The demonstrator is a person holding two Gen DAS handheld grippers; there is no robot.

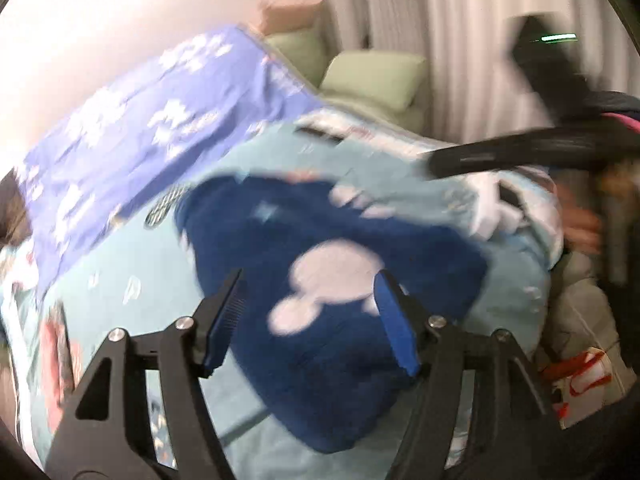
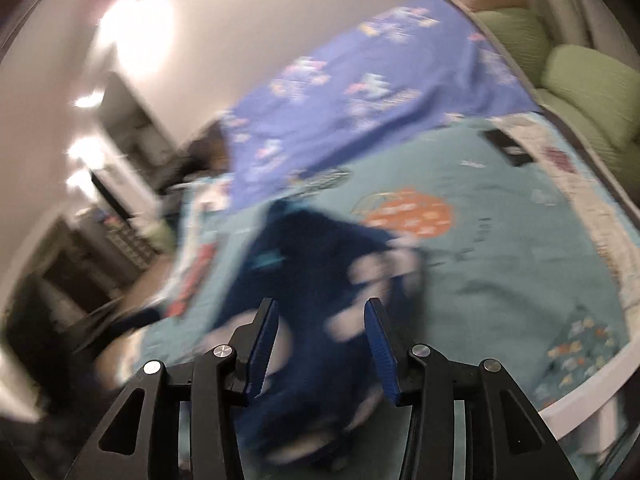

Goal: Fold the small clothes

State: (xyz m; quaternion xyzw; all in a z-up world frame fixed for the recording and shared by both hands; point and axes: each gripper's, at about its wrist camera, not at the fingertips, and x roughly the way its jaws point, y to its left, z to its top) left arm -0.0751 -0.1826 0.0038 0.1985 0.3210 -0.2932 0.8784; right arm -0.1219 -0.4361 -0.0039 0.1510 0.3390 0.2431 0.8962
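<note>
While both views are smeared by motion blur, one small dark-blue knitted garment with pale mouse-head shapes (image 1: 332, 280) can be made out lying on a light teal printed bedspread (image 1: 132, 280), filling the middle and lower middle of the left wrist frame. In the right wrist view the same garment (image 2: 320, 264) sits in the lower centre, rumpled, with one orange round print (image 2: 416, 212) on the bedspread (image 2: 520, 272) just to its upper right.

One left claw (image 1: 312, 316) stands at the bottom of its frame, its two blue-padded fingers (image 1: 394, 320) spread apart over the garment with nothing pinched between them. One right claw (image 2: 320, 340) at the bottom of its own frame is likewise released, its two blue pads (image 2: 380, 348) parted above the dark fabric; whether either pad brushes the cloth is lost in the blur. The right claw also shows as a dark streak (image 1: 520, 156) at the right of the left wrist frame.

One purple sheet with white cloud-like prints (image 1: 140, 120) lies across the upper left of the bed. Two pale green cushions (image 1: 376, 76) rest at the upper centre, beside one tan cushion (image 1: 288, 12) and white pleated curtains (image 1: 440, 20).
</note>
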